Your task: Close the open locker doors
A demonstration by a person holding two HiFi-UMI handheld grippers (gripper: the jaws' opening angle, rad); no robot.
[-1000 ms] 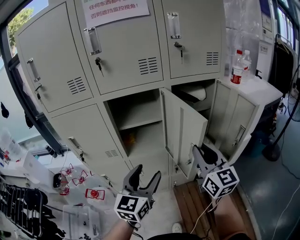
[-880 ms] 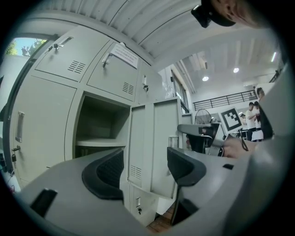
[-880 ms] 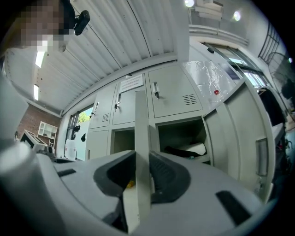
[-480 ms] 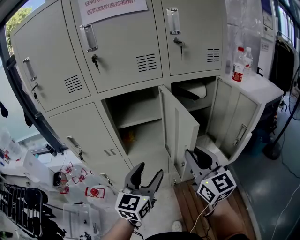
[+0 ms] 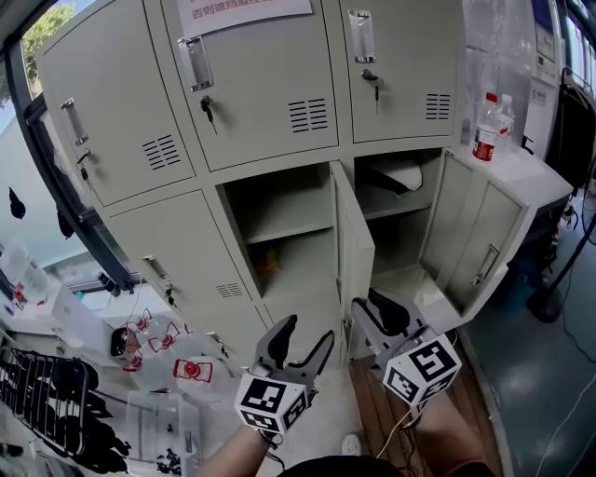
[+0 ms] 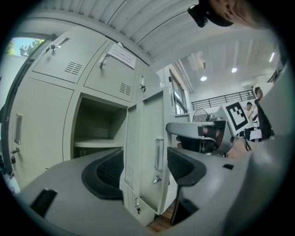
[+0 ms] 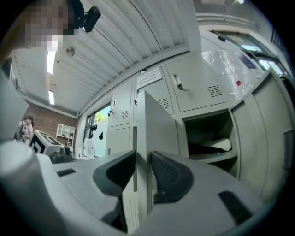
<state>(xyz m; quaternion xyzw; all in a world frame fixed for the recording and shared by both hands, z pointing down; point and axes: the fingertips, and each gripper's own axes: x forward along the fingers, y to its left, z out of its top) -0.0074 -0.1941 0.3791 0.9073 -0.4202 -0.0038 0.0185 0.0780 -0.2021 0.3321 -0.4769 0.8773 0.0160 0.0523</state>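
Three close views, one open door point(image 5: 357, 247)

Paper notice point(image 5: 247, 7) with red print at twelve o'clock, cut off by the frame edge. At two o'clock, two clear bottles stand close together on a white cabinet top point(image 5: 535, 182). The nearer bottle point(image 5: 484, 130) carries a red label, and the second bottle point(image 5: 506, 114) stands just behind it. Clear plastic sheeting point(image 5: 494, 47) hangs at one o'clock. Black cable point(image 5: 563, 270) trails at three o'clock. Wooden boards point(image 5: 368, 410) lie at six o'clock. Small red-and-white items point(image 5: 191, 370), type not determinable, lie scattered at eight o'clock, near a clear plastic box point(image 5: 154, 424) and a black wire rack point(image 5: 42, 410). Window point(image 5: 42, 33) showing foliage at eleven o'clock.
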